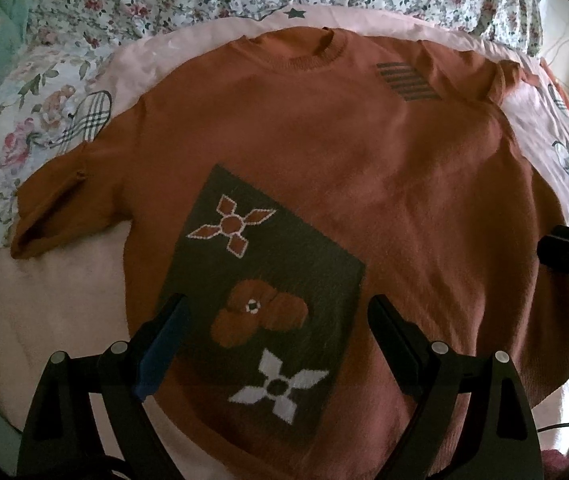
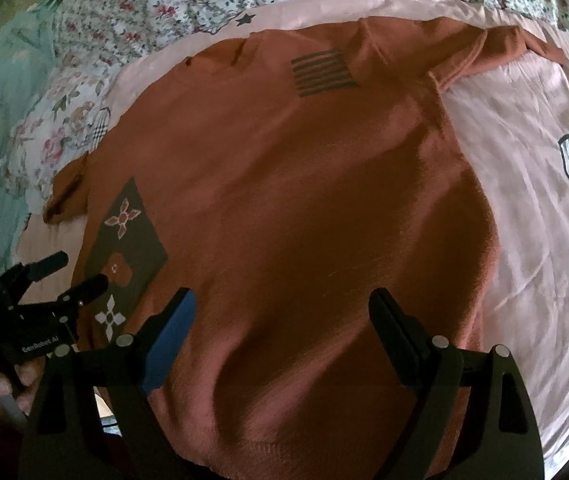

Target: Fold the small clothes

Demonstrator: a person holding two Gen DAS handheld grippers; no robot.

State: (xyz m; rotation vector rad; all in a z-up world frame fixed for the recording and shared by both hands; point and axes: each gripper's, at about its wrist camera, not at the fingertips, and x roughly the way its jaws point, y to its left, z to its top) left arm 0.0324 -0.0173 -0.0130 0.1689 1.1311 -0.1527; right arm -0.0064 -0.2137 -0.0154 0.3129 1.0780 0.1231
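pink bedsheet (image 2: 524,184) under all | orange sweater (image 1: 324,152) spread flat, front up, collar far side | left gripper (image 1: 276,320) wide apart above dark flower patch (image 1: 260,280), holding nothing | right gripper (image 2: 284,312) wide apart over sweater's lower body, empty

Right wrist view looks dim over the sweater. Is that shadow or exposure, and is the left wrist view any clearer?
Right wrist view: a broad shadow darkens the middle of the sweater, while the pink sheet shows bright sheen. Left wrist view: more even light, the dark patch reads sharply. Both views bend strongly at the edges, with black corners.
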